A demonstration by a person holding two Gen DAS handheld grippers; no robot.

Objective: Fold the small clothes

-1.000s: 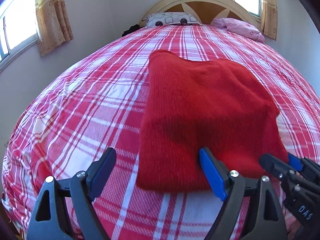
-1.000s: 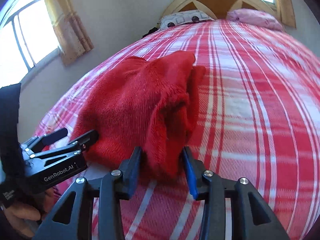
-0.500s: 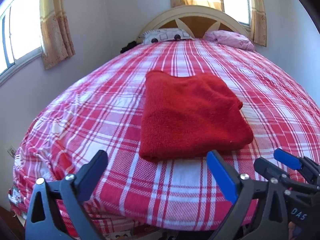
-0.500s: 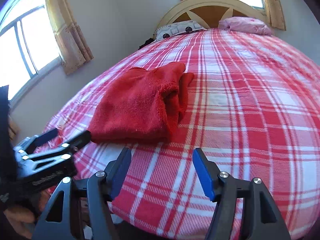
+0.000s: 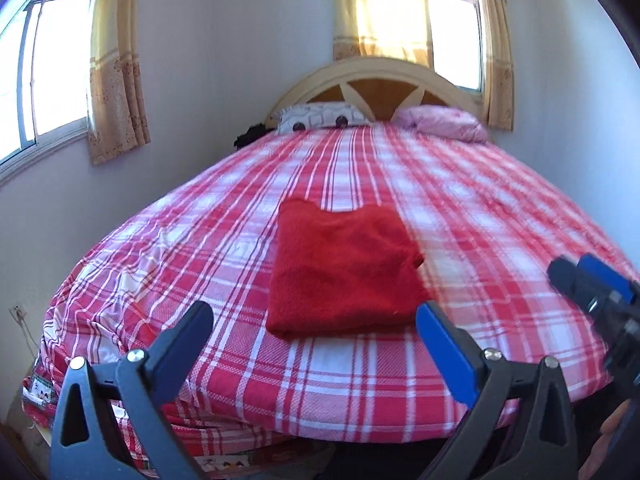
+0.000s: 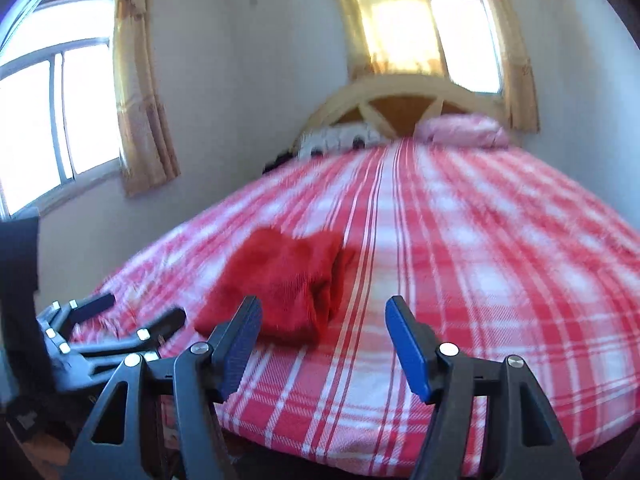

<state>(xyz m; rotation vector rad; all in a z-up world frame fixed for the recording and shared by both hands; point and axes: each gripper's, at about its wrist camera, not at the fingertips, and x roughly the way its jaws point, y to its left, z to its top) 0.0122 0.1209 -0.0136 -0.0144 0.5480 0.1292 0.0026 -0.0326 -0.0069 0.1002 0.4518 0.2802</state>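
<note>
A red knitted garment (image 5: pixel 344 268) lies folded into a neat rectangle on the red-and-white plaid bed (image 5: pixel 500 216), near its foot. It also shows in the right wrist view (image 6: pixel 288 280), blurred. My left gripper (image 5: pixel 314 322) is open and empty, held back off the foot of the bed, in front of the garment. My right gripper (image 6: pixel 322 320) is open and empty, also off the bed's foot, to the right of the garment. Each gripper appears at the edge of the other's view: the right one (image 5: pixel 592 280) and the left one (image 6: pixel 132 316).
Two pillows, a patterned one (image 5: pixel 320 118) and a pink one (image 5: pixel 444 122), lie against the curved headboard (image 5: pixel 380 76). Curtained windows stand on the left wall (image 5: pixel 52 76) and behind the headboard (image 5: pixel 452 36). The wall runs close along the bed's left side.
My right gripper let go of the garment's near edge and opened. Both grippers pulled back and up from the bed; the folded garment stays in place.
</note>
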